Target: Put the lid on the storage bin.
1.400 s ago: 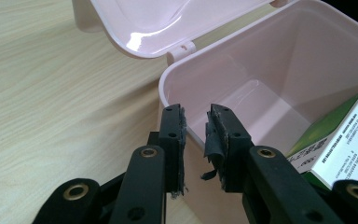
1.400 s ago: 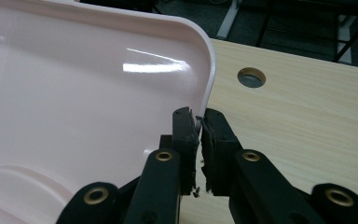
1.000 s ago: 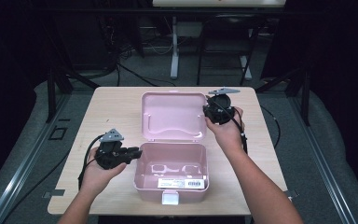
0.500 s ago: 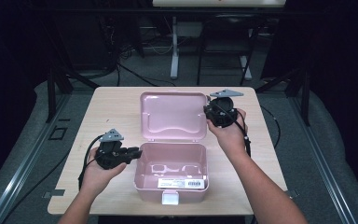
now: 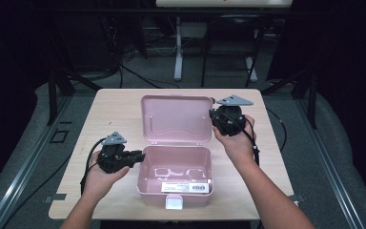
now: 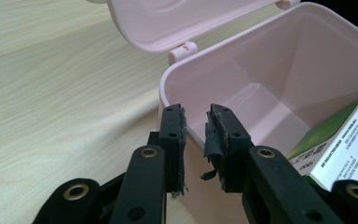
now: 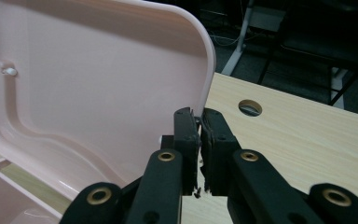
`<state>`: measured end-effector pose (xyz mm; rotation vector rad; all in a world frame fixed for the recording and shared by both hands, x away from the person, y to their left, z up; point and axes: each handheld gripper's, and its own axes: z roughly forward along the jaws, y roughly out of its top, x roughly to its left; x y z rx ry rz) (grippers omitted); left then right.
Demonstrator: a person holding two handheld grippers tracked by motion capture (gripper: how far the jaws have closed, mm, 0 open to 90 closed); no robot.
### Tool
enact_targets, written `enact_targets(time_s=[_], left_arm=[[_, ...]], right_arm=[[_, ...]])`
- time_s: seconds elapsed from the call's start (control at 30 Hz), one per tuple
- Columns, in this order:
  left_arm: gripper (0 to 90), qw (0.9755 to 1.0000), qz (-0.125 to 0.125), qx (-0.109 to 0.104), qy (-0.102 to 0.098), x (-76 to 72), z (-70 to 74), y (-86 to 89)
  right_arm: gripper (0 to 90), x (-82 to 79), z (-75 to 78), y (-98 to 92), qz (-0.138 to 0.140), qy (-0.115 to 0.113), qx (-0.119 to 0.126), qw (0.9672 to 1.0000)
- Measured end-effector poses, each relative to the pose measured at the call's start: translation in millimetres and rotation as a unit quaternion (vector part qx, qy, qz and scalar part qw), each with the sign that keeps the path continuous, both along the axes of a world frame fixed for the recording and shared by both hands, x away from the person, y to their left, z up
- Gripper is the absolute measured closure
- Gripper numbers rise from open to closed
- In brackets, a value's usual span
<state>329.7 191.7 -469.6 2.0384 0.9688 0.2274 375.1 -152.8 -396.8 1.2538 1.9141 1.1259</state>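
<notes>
A pink plastic box [image 5: 145, 188] stands open on the wooden table, its lid [image 5: 176, 117] hinged back and tilted up. My left gripper [image 5: 140, 155] comes in level from the left; its jaws straddle the box's left wall [image 6: 270, 70] near the rim, and the gripper [image 6: 196, 116] is shut on it. My right gripper [image 5: 213, 117] pinches the lid's right edge; up close the pads [image 7: 199, 116] are shut on the thin rim of the lid [image 7: 98, 84]. A green and white carton [image 6: 345, 140] with a barcode lies inside the box.
The light wooden table [image 5: 109, 114] has bare wood left and right of the box and a round cable hole [image 7: 250, 107] at its far right. Dark floor, stands and cables lie beyond the far edge. A latch tab [image 5: 174, 202] juts from the box's front.
My right hand has drawn the lid's right edge slightly toward the near side. The left hand and the box have stayed put.
</notes>
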Motion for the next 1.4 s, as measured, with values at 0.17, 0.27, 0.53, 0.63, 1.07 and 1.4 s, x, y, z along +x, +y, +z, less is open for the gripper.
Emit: enact_targets(time_s=[0.17, 0.27, 0.53, 0.63, 1.07, 1.4], left_arm=[[75.7, 1.0, 0.002, 0.0, 0.0, -0.2, 0.1, -0.3], [75.7, 1.0, 0.004, -0.003, 0.002, -0.2, -0.3, 0.0], [75.7, 1.0, 0.004, -0.003, 0.003, -0.3, -0.3, 0.4], [75.7, 1.0, 0.006, -0.005, 0.004, -0.4, -0.5, 0.3], [75.8, 1.0, 0.003, -0.007, 0.005, 0.2, -0.7, 1.0], [75.9, 0.9998, 0.006, -0.014, 0.009, 0.4, -1.4, 1.0]], right_arm=[[85.4, -7.2, 0.5, -0.4, 0.004, -0.012, -0.002, 0.9999], [85.5, -12.7, 0.3, -0.3, 0.005, -0.022, -0.003, 0.9997], [85.5, -28.6, -1.4, 0.3, 0.009, -0.051, -0.011, 0.9986], [85.6, -33.1, -2.1, -0.5, 0.011, -0.058, -0.01, 0.9982], [86.2, -48.7, -4.2, -4.4, 0.018, -0.071, 0.002, 0.9973], [86.7, -59.7, -8.2, -7.4, 0.021, -0.082, 0.019, 0.9963]])
